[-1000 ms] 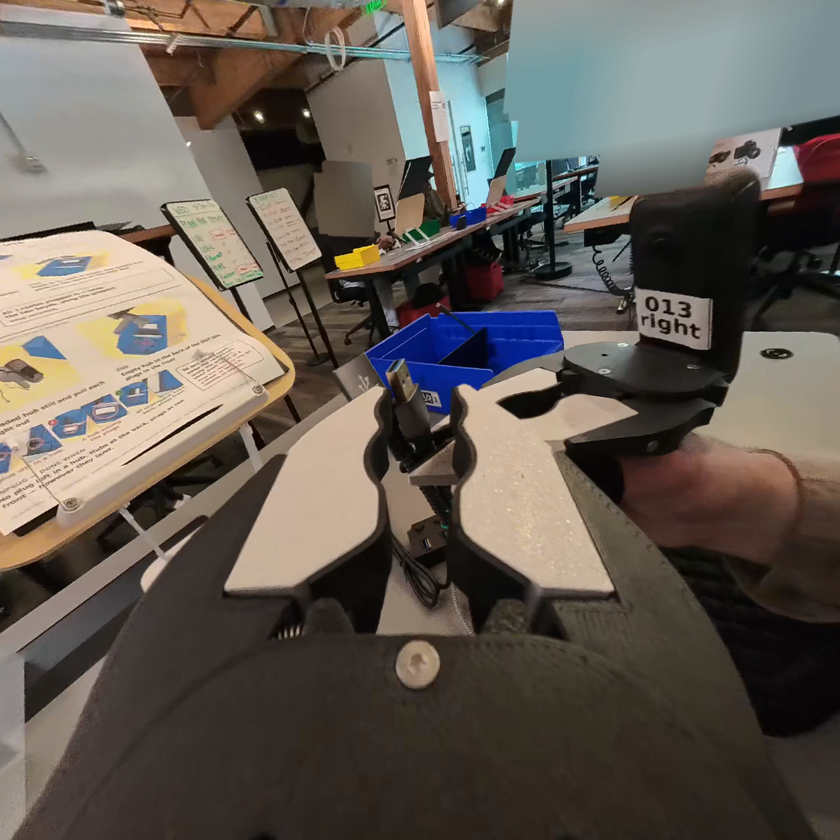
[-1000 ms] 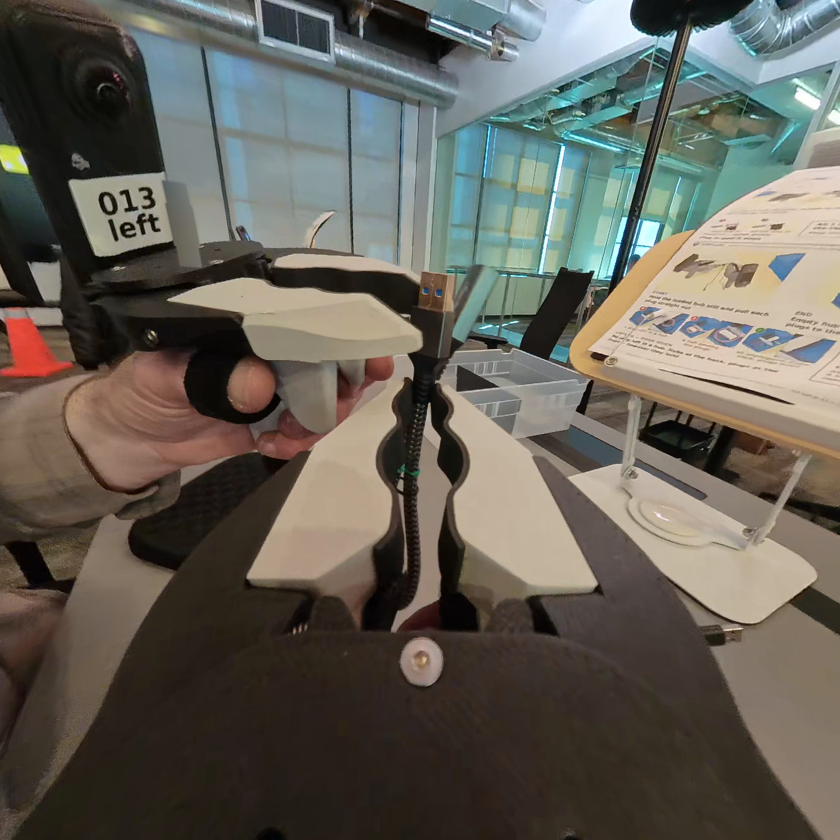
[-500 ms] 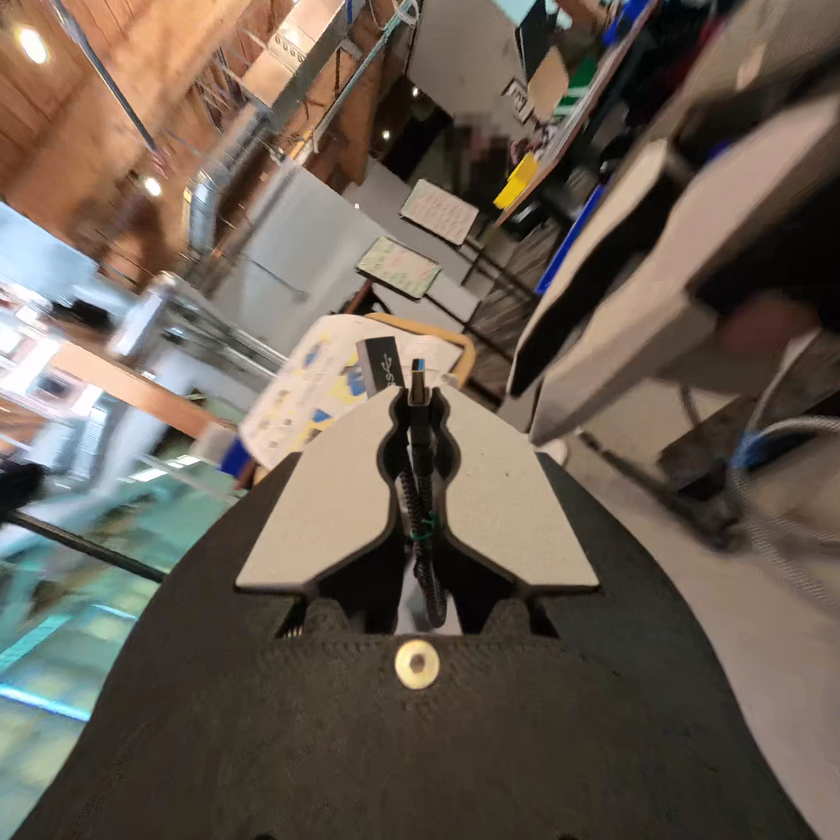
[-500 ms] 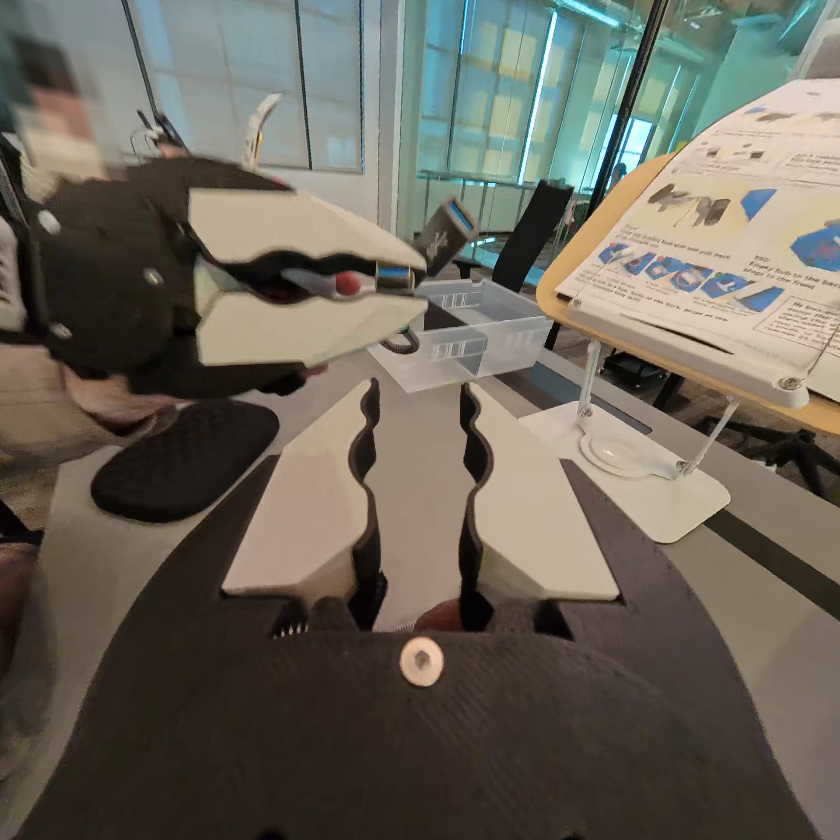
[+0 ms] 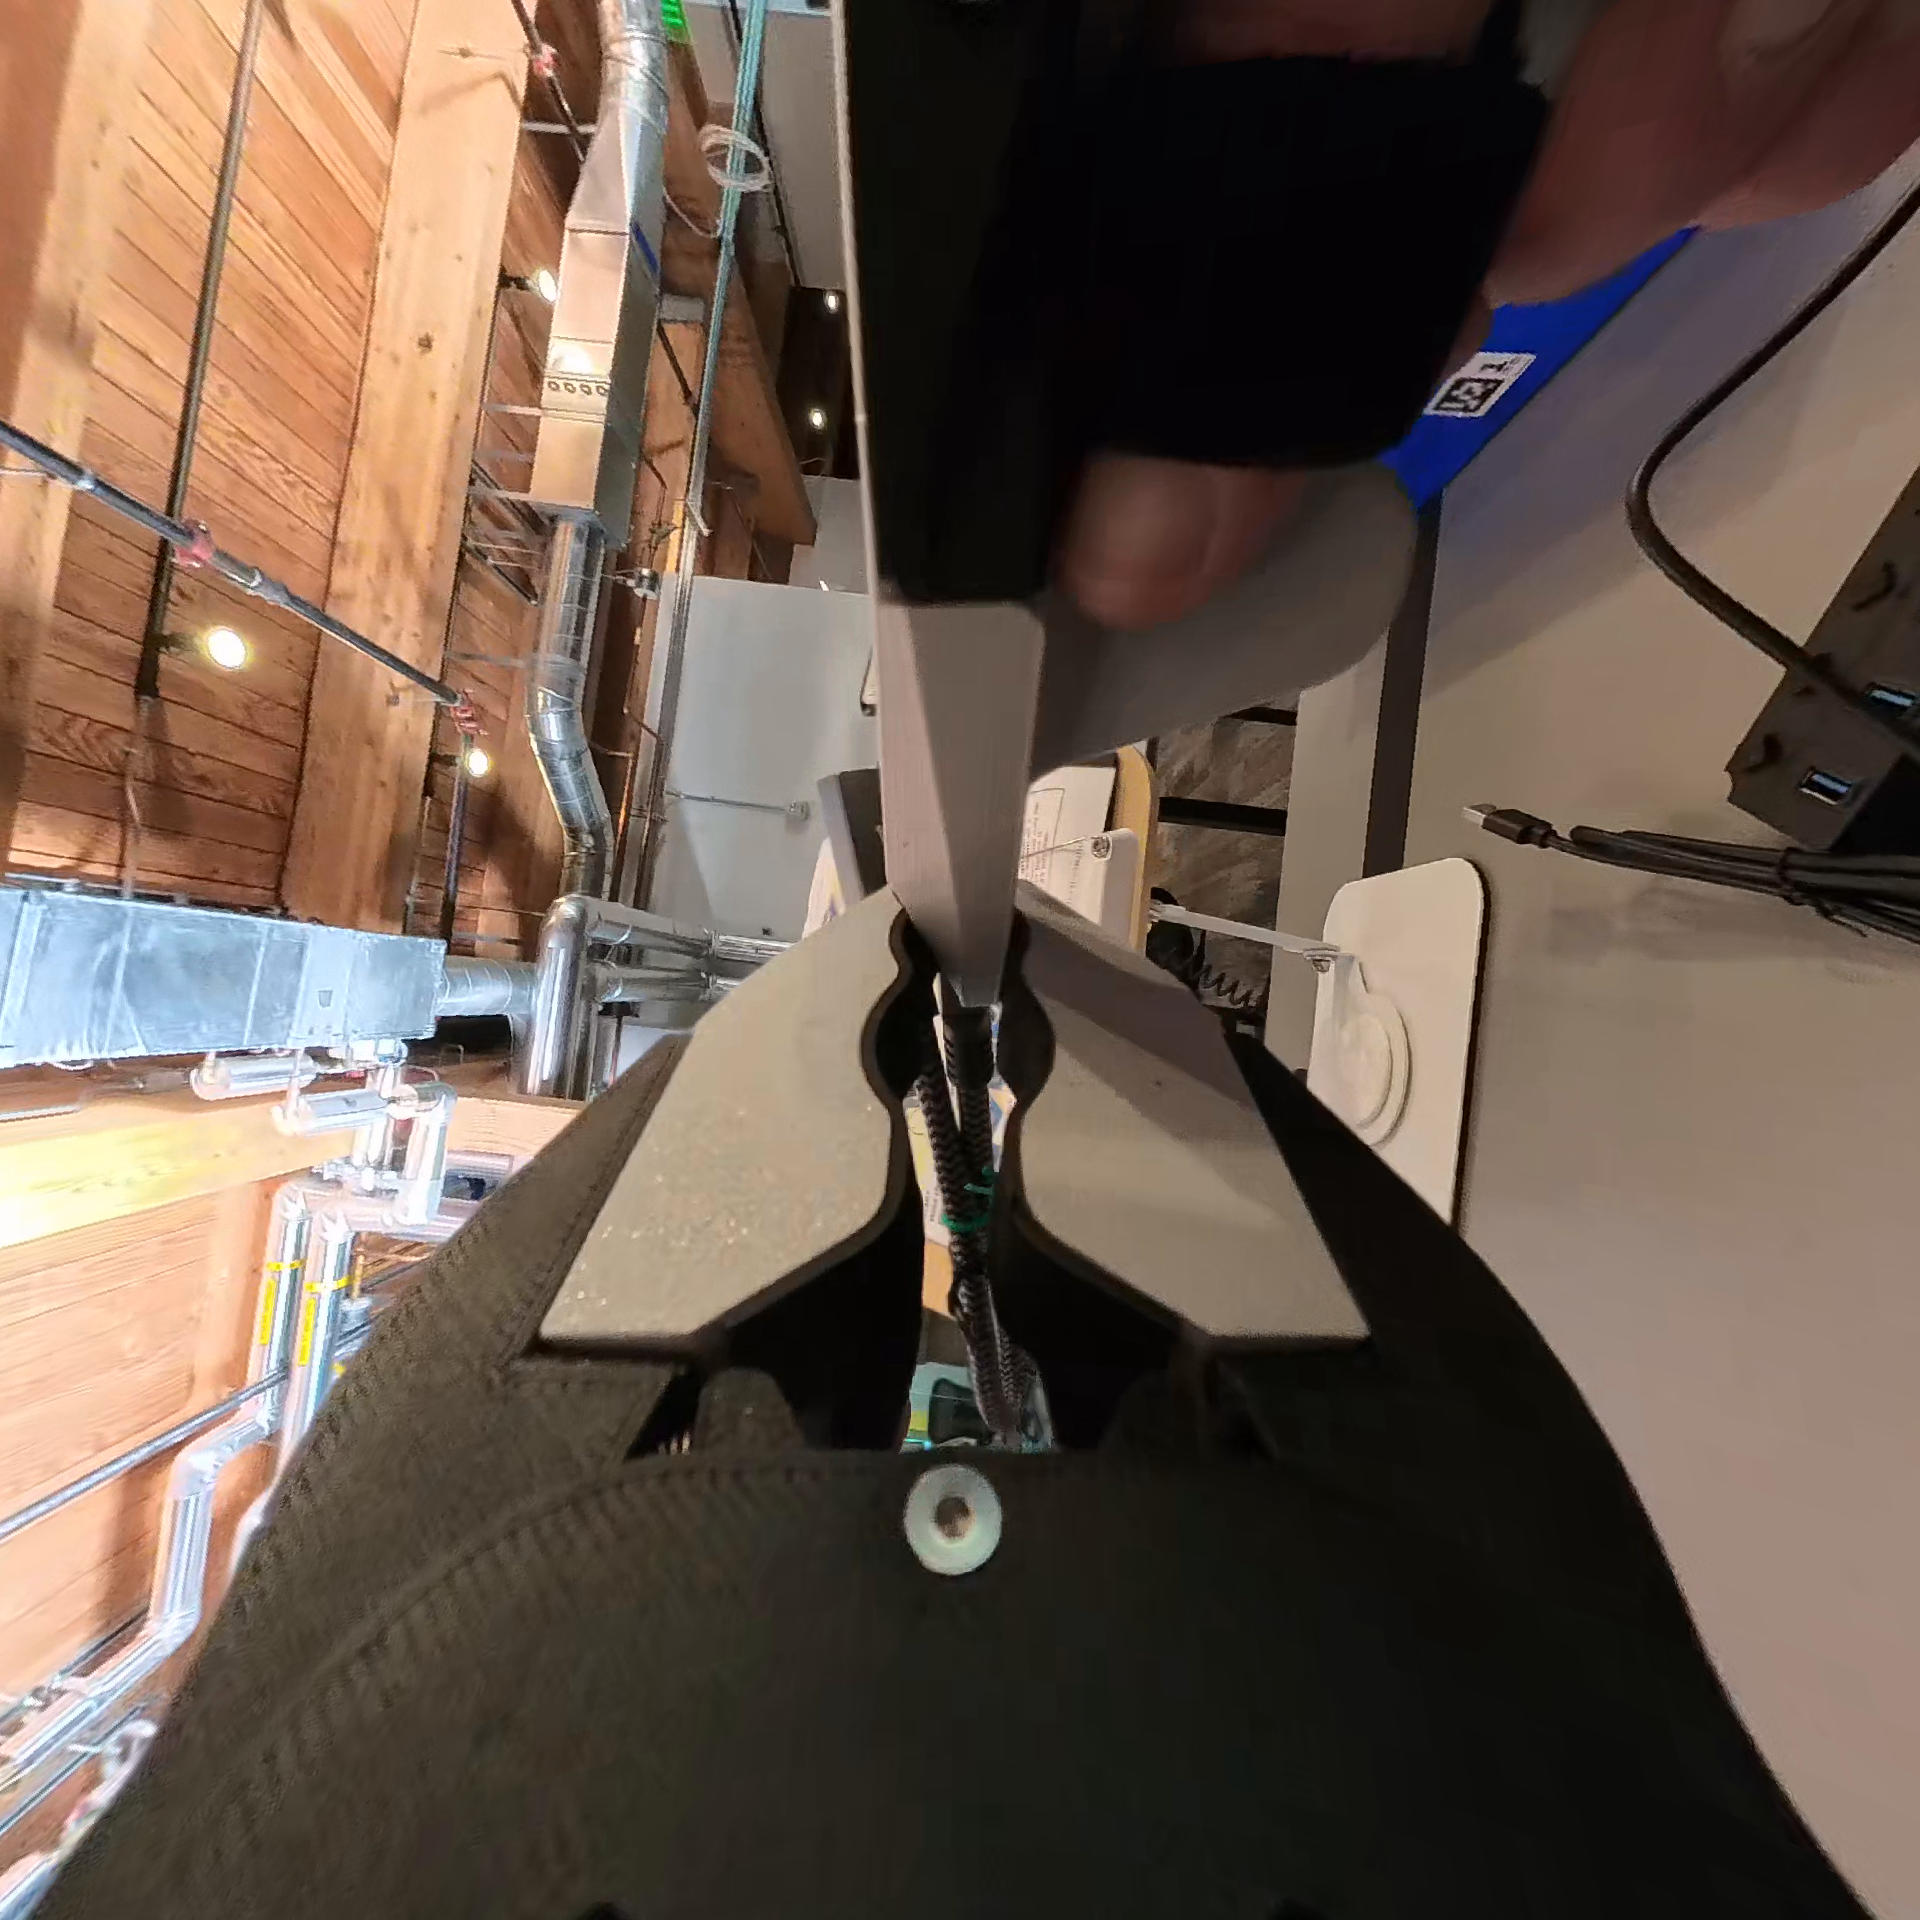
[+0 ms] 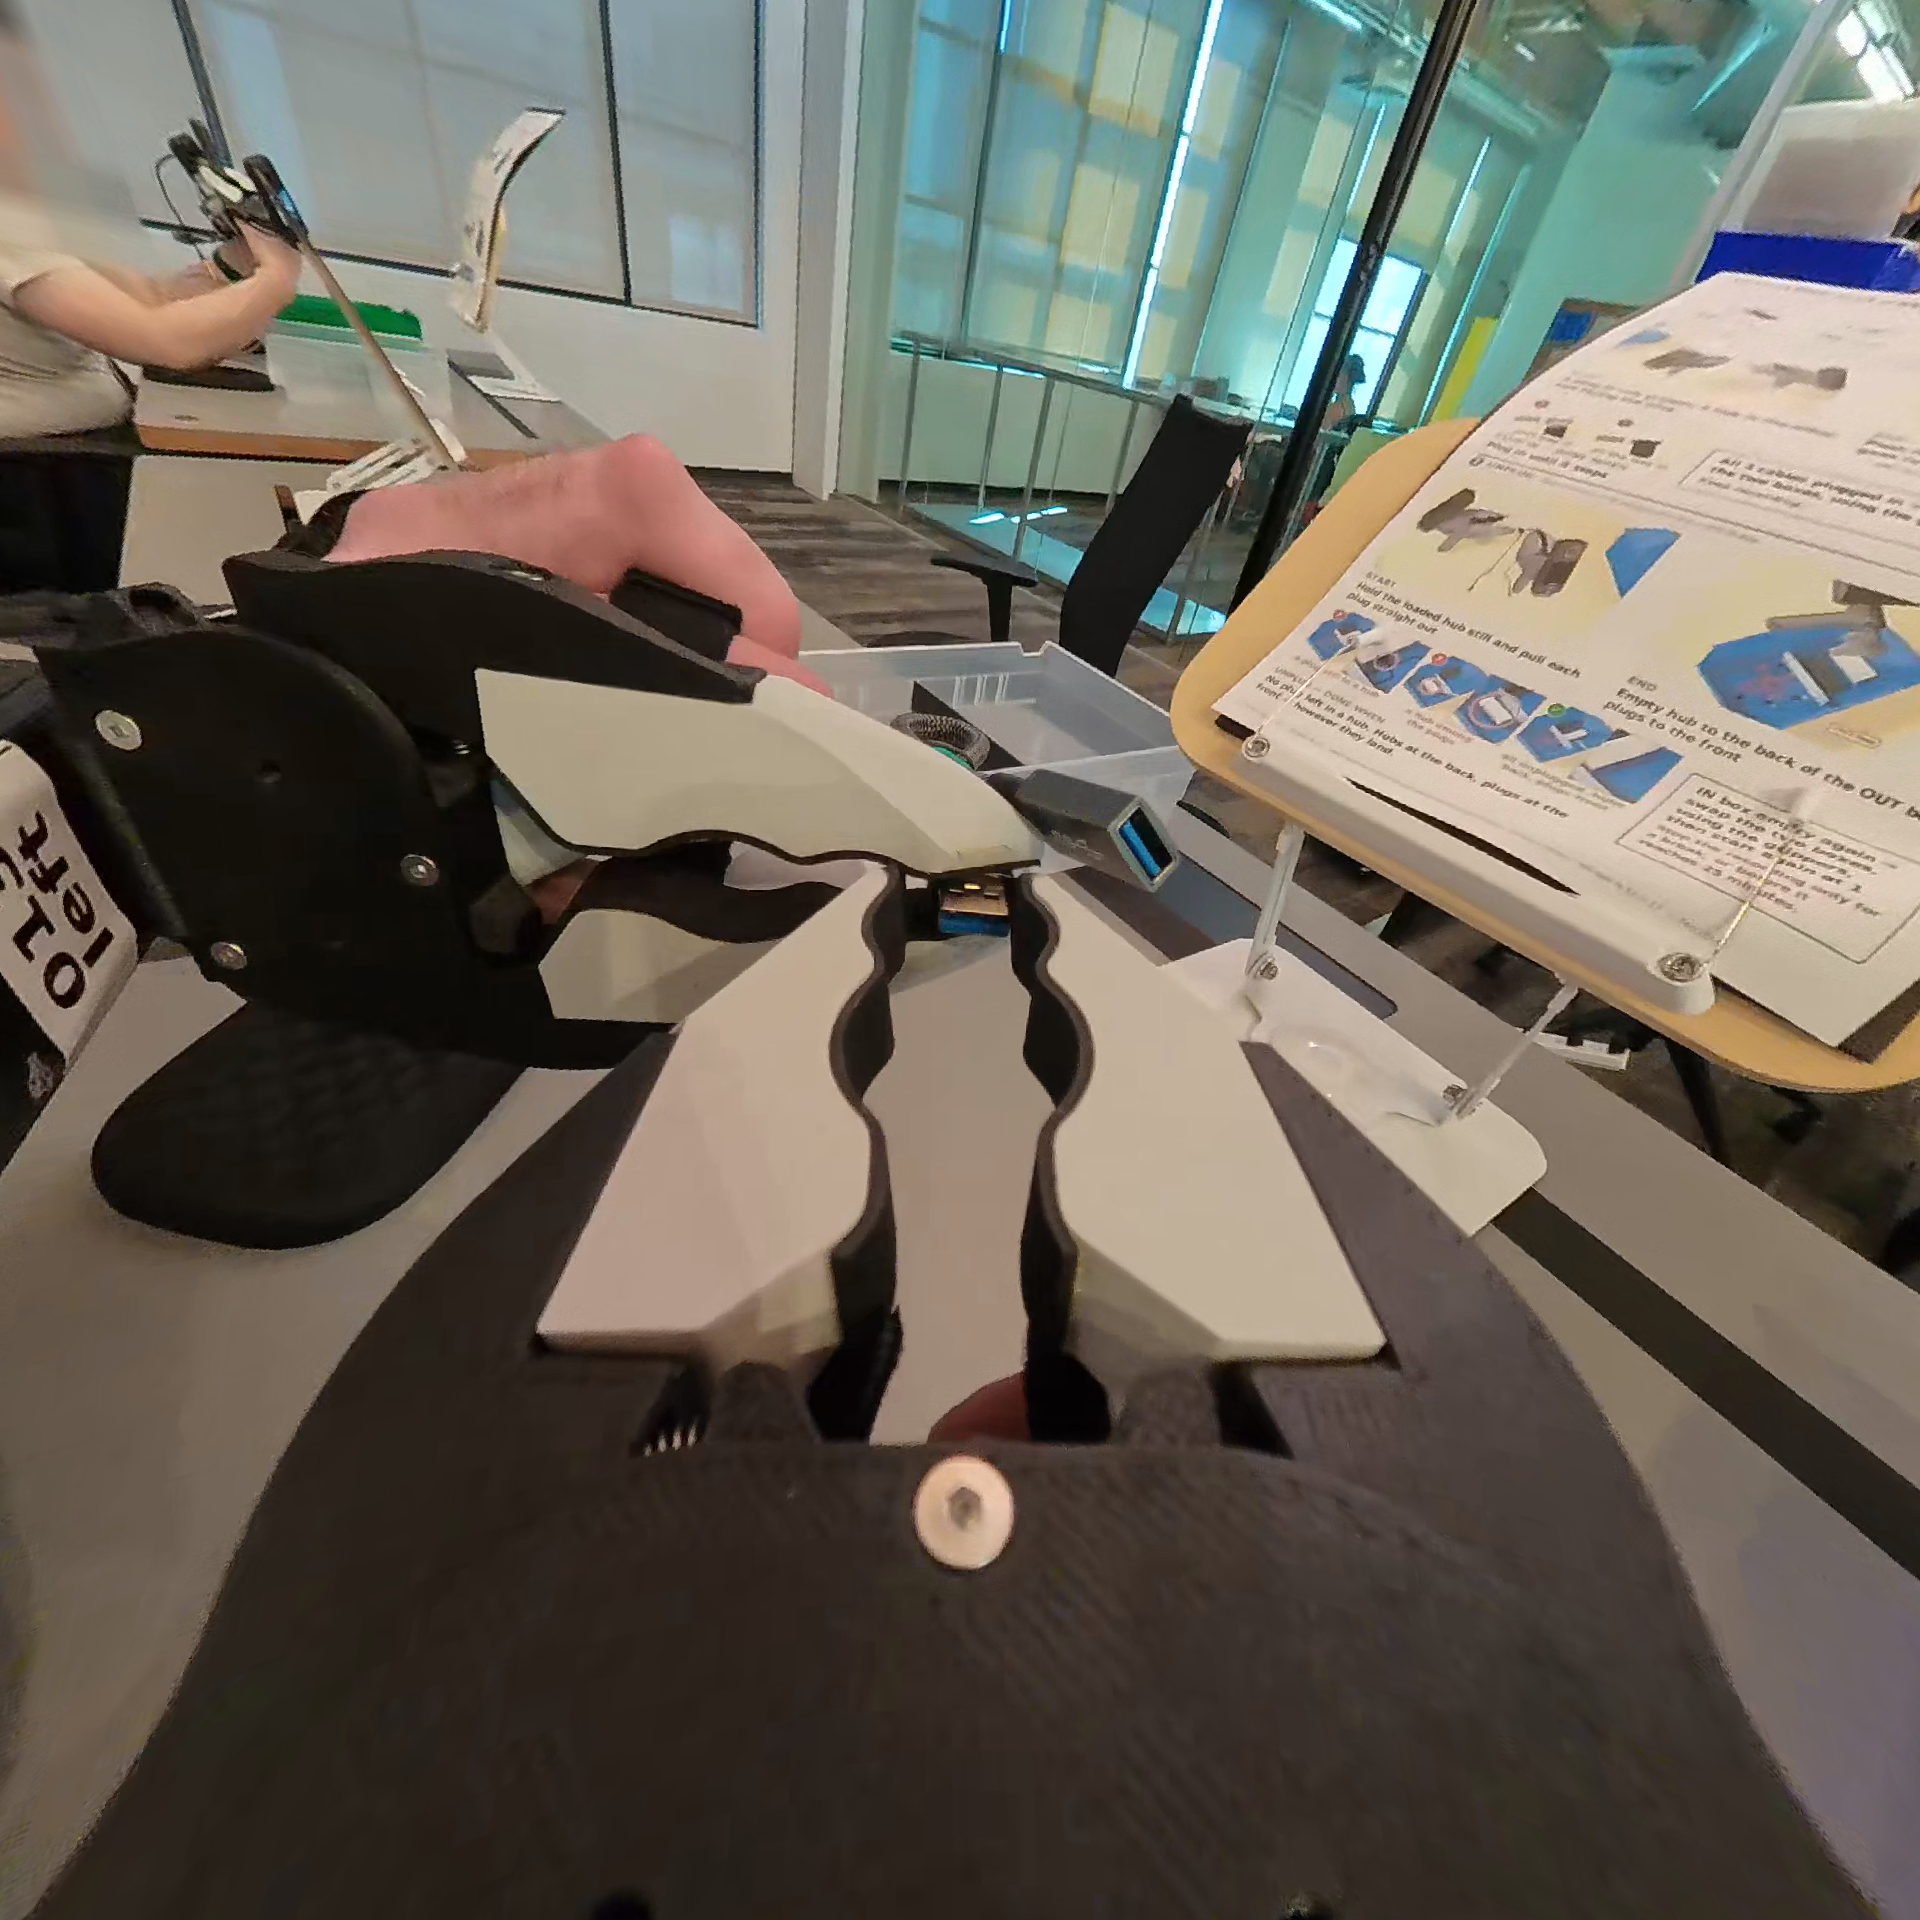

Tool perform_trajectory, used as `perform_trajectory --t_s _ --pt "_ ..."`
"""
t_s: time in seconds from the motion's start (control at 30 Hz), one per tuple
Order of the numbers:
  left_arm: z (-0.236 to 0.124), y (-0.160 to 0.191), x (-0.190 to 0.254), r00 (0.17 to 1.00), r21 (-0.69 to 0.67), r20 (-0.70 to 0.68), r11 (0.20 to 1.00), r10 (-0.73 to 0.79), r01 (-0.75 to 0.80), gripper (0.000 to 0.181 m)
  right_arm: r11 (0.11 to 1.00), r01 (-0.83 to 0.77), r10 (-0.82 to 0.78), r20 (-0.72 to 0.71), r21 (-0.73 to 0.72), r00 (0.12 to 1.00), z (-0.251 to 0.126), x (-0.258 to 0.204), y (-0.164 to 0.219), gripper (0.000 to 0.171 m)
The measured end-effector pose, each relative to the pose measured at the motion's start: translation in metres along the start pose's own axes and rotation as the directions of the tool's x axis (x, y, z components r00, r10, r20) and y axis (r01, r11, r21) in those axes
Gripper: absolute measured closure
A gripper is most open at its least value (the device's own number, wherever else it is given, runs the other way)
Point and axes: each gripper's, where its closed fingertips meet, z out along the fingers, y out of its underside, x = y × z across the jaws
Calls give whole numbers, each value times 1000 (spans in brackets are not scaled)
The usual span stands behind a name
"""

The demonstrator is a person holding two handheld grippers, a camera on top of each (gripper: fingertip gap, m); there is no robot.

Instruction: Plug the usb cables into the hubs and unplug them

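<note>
My left gripper point(image 5: 961, 935) is rolled on its side and shut on a black braided USB cable point(image 5: 961, 1153) with a green tie. In the right wrist view its white finger point(image 6: 790, 769) lies sideways at the left. The cable's grey socket end point(image 6: 1107, 831) sticks out past its tip. The cable's USB plug point(image 6: 966, 902), with a blue insert, sits between the tips of my right gripper point(image 6: 956, 906). The pads press on both of its sides. In the left wrist view one right finger point(image 5: 956, 810) points into the left tips and hides the plug.
A black hub point(image 5: 1839, 727) with blue ports lies on the grey table point(image 5: 1714, 1247), beside loose cables point(image 5: 1662, 847). A blue bin point(image 5: 1538, 343) stands behind. A clear bin point(image 6: 1039, 707), an instruction board point(image 6: 1558, 727) on a white base point(image 6: 1382, 1081), and a black pad point(image 6: 270, 1132) are nearby. Only a small space, under 4 cm, lies between the two pairs of fingers.
My right gripper let go of the cable and opened, then narrowed onto the plug end. My left gripper took the cable and rolled onto its side.
</note>
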Motion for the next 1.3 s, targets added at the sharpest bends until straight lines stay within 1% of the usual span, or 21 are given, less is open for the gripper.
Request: perform_trajectory --t_s 0.17,0.27,0.33,0.4,0.43,0.5,0.57,0.6,0.63,0.73,0.8,0.87,0.9,0.97,1.07,1.13,1.17,1.23,1.3 --pt "2 -2 -6 1000 21 16 1000 -1 0 172 999 26 -25 -25 44 999 -2 3 -6 157" --pt "3 -5 -8 1000 40 -2 999 -15 15 172 997 4 -4 -8 75 1000 -4 4 -8 158" --pt "2 -5 -10 1000 52 -22 998 -19 21 169 995 -27 26 10 93 1000 -7 5 -9 157" --pt "0 -6 -10 996 68 -80 997 -33 38 159 995 -25 23 24 98 999 -10 7 -7 157" --pt "-3 -8 -8 992 93 -122 995 -29 40 160 994 -25 21 37 109 999 -12 7 -8 158" --pt "-4 -7 -8 981 90 -188 994 -42 59 156 994 -10 3 67 107 998 -14 3 -6 158" --pt "-10 -13 -7 960 135 -278 988 -37 77 152 995 27 -34 73 96 997 -14 3 -3 158" --pt "-15 -17 -6 943 155 -331 984 -37 93 152 994 39 -49 97 105 994 -16 0 -4 158" --pt "-24 -25 -5 911 196 -410 970 -49 140 157 993 55 -66 107 106 992 -17 -1 -3 158" --pt "-48 -53 -17 804 279 -583 902 -115 331 158 985 107 -129 171 132 977 -22 -10 -3 158" --pt "-49 -61 -25 749 260 -642 871 -165 416 156 977 137 -171 220 163 960 -25 -17 -4 157" --pt "-49 -63 -17 655 194 -732 864 -188 464 154 968 142 -193 254 208 948 -29 -24 -9 157" --pt "-46 -60 -12 630 158 -751 872 -199 463 150 962 154 -212 262 225 941 -31 -27 -10 158" --pt "-47 -61 -9 563 119 -793 847 -233 518 149 956 169 -232 261 241 937 -34 -29 -10 158" --pt "-48 -60 -10 514 81 -817 831 -261 551 143 946 167 -246 277 279 929 -41 -33 -12 157" --pt "-46 -55 -2 476 35 -838 843 -268 537 140 935 154 -254 297 321 921 -47 -37 -18 157" --pt "-45 -52 1 472 31 -841 847 -265 531 142 931 159 -262 297 329 918 -48 -38 -20 157" --pt "-45 -49 5 407 -17 -865 829 -292 559 152 923 142 -261 314 357 913 -53 -39 -24 158" --pt "-45 -50 3 388 -10 -874 810 -291 586 158 916 115 -251 327 383 911 -59 -36 -26 158"
